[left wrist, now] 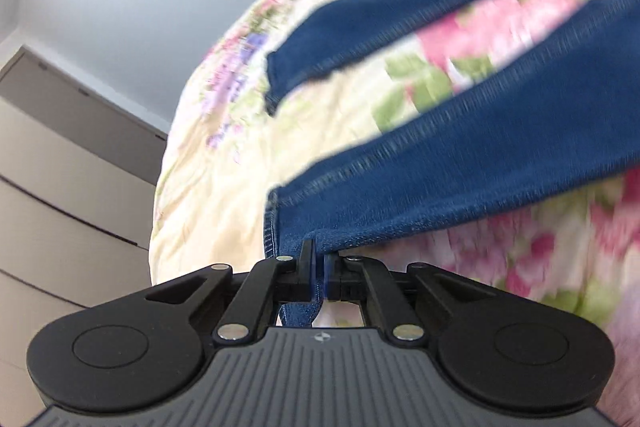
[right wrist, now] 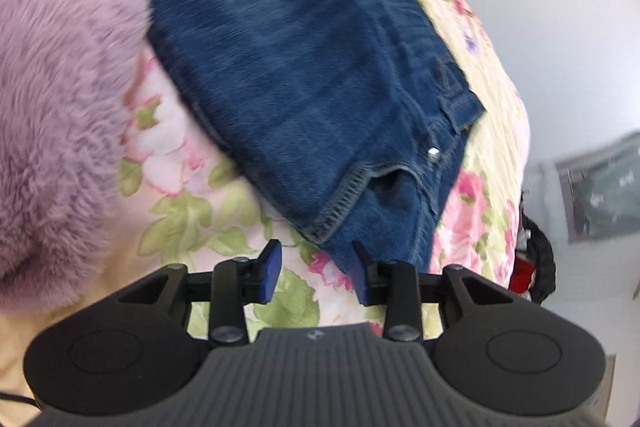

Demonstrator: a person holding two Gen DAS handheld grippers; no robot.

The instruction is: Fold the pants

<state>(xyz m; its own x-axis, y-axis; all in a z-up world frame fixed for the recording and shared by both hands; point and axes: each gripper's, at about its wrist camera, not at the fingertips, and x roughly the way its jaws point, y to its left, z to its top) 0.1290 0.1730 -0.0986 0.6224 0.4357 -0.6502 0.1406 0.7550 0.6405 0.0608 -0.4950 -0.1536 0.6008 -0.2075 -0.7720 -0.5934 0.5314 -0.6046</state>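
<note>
Pants (left wrist: 460, 195): dark blue denim, lying on a bed covered by a floral quilt (left wrist: 208, 187) with cream ground, pink roses and green leaves.

Left wrist view: two legs run from upper right toward lower left, apart from each other, with a strip of quilt showing between them. The nearer leg ends at a stitched hem. The left gripper (left wrist: 320, 281) is pressed together on that hem corner; blue cloth is pinched between the pads and a fold of it hangs below them. The cloth from the pinch rises taut to the rest of the leg. The farther leg's hem (left wrist: 276, 79) lies flat on the quilt. Picture blurred toward the right. Beyond the bed edge, pale drawer fronts (left wrist: 68, 179) and a white wall.

Right wrist view: the waist end of the pants (right wrist: 304, 75) lies on the quilt (right wrist: 224, 219), with a pocket opening (right wrist: 384, 183), a metal rivet (right wrist: 434, 150) and a belt loop (right wrist: 456, 107) visible. The right gripper (right wrist: 316, 273) has its jaws spread, blue pads apart, nothing between them but quilt; the right pad sits just at the lower edge of the denim, contact unclear. A fluffy lilac sleeve (right wrist: 60, 99) fills the left side, overlapping the pants' upper left edge.
</note>
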